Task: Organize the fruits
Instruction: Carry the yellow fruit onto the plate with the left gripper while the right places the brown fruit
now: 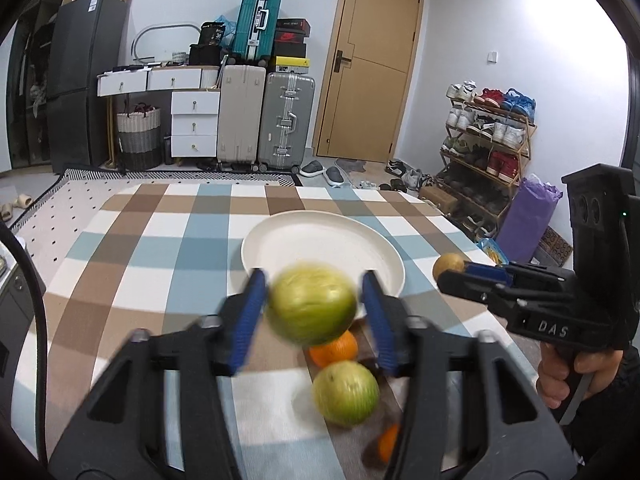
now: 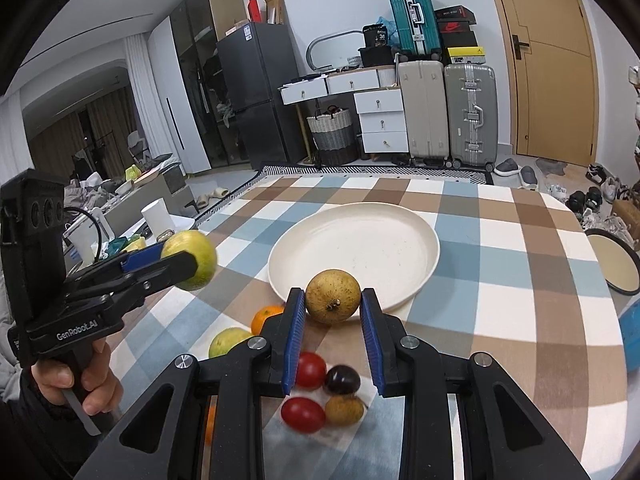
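My left gripper (image 1: 312, 304) is shut on a green fruit (image 1: 311, 303) and holds it above the table just short of the white plate (image 1: 320, 240); it also shows in the right wrist view (image 2: 191, 260). My right gripper (image 2: 333, 302) is shut on a brown-yellow fruit (image 2: 333, 297) at the plate's (image 2: 360, 240) near rim; that fruit shows small in the left wrist view (image 1: 448, 266). On the cloth lie a second green fruit (image 1: 346, 393), an orange (image 1: 334, 349), two red tomatoes (image 2: 309, 370), a dark fruit (image 2: 342, 380) and a small brown fruit (image 2: 344, 410).
The table has a checked cloth (image 2: 520, 280). Another orange (image 1: 389, 442) lies near the front edge. A dark-rimmed dish (image 2: 614, 264) and a blue object (image 2: 630, 332) sit at the right. Suitcases (image 1: 264, 116), drawers and a shoe rack (image 1: 488, 152) stand beyond the table.
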Demonstrator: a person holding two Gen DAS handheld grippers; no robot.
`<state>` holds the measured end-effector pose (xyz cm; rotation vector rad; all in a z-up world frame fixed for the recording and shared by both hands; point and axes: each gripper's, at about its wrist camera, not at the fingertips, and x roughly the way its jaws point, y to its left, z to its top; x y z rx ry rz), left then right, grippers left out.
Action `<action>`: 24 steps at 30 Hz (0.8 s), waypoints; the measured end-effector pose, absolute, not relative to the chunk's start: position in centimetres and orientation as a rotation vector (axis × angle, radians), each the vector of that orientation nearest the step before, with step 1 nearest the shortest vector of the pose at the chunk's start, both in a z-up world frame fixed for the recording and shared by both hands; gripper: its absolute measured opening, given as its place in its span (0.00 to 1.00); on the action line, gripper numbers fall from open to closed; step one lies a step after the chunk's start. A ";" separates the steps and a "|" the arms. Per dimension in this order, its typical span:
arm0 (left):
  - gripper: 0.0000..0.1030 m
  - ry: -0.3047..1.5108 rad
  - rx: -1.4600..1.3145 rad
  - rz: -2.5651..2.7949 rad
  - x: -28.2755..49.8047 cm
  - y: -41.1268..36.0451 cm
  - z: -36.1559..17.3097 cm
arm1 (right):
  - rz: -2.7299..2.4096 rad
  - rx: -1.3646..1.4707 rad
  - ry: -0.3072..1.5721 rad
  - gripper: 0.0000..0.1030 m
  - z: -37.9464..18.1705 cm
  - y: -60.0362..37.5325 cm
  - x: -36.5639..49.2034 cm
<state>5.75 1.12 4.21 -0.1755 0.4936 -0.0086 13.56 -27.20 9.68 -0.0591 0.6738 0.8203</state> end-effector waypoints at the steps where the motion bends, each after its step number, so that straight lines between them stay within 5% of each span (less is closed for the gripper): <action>1: 0.38 0.497 -0.171 -0.005 6.3 1.1 4.2 | 0.821 -0.063 0.675 0.28 9.6 -27.0 13.8; 24: 0.42 0.681 -0.213 0.027 8.4 4.0 -2.1 | 0.845 -0.068 0.731 0.28 6.9 -25.9 15.1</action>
